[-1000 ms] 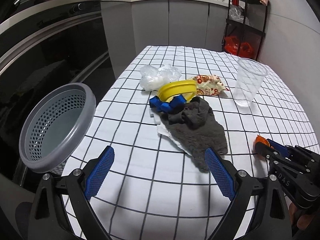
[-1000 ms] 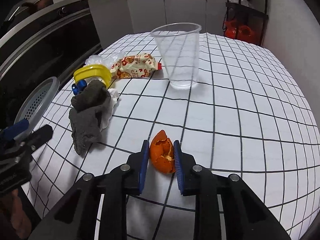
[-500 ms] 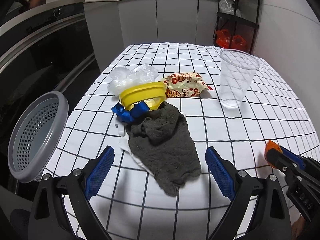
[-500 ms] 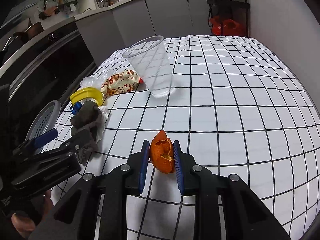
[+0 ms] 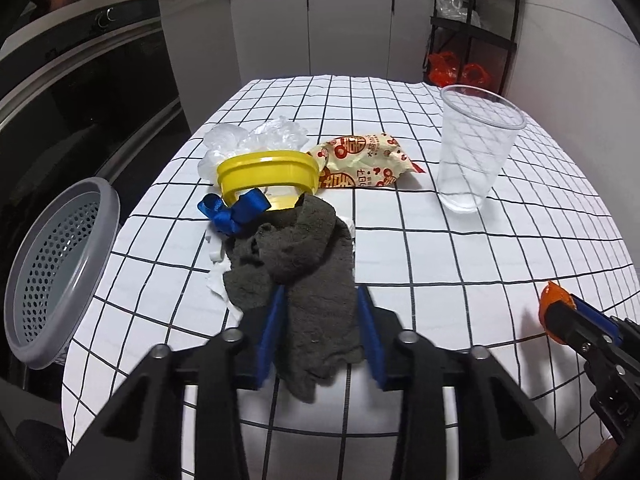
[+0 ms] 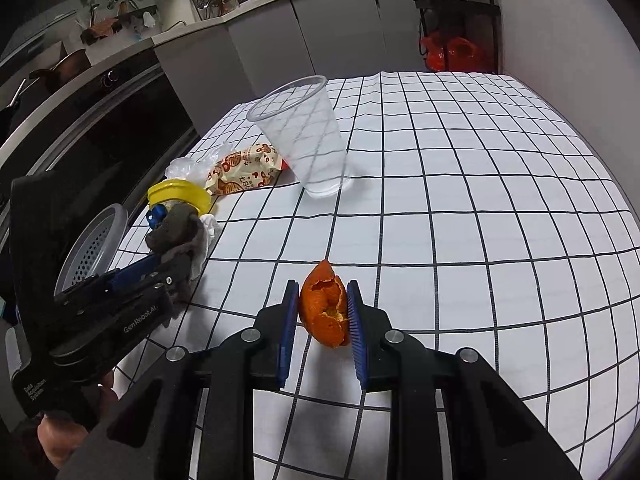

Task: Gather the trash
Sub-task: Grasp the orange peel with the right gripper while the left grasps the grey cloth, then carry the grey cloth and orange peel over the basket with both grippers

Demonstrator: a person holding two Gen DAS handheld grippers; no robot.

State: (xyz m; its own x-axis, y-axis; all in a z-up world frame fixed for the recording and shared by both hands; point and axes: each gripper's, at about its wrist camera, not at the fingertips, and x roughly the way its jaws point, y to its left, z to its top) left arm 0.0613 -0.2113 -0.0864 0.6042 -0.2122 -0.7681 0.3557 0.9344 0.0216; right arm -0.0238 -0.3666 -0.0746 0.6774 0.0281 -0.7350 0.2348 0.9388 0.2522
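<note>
The bench (image 5: 460,264) wears a white cloth with a black grid. Far across it stands an upright clear plastic cup (image 5: 474,152). Left of the cup lies a printed cream-and-red snack wrapper (image 5: 364,162), then crumpled clear plastic film (image 5: 248,142) behind a yellow round lid with a blue ribbon (image 5: 266,176). Nearer, a dark grey rag (image 5: 300,264) lies over white tissue (image 5: 218,280).
</note>
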